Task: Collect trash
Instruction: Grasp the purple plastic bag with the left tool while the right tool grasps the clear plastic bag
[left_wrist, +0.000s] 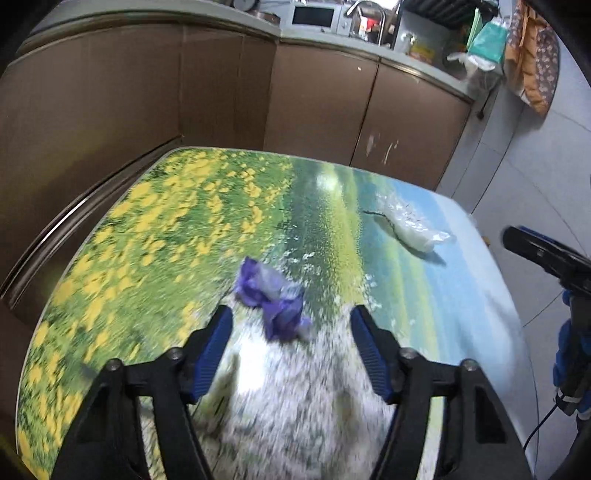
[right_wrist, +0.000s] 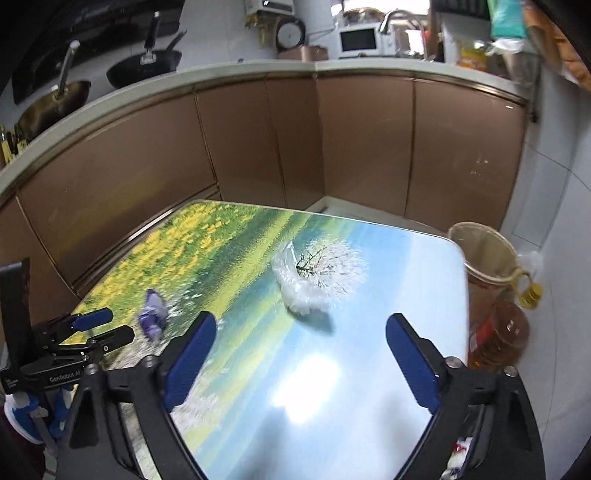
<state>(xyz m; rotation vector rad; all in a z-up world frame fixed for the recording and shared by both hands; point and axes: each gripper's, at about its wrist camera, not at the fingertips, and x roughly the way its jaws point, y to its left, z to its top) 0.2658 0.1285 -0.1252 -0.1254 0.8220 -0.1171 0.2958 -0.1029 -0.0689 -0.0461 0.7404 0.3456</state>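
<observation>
Two scraps on the glossy desk: purple wrapper just ahead of left gripper, clear bag beyond right gripper; both jaws apart, empty; likely to skid or slip from pads.

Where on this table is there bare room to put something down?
The yellow-flower side of the table, left of the purple wrapper, is bare, as is the near part below the clear plastic bag. No spot is really crowded; only those two scraps lie mid-table.
</observation>
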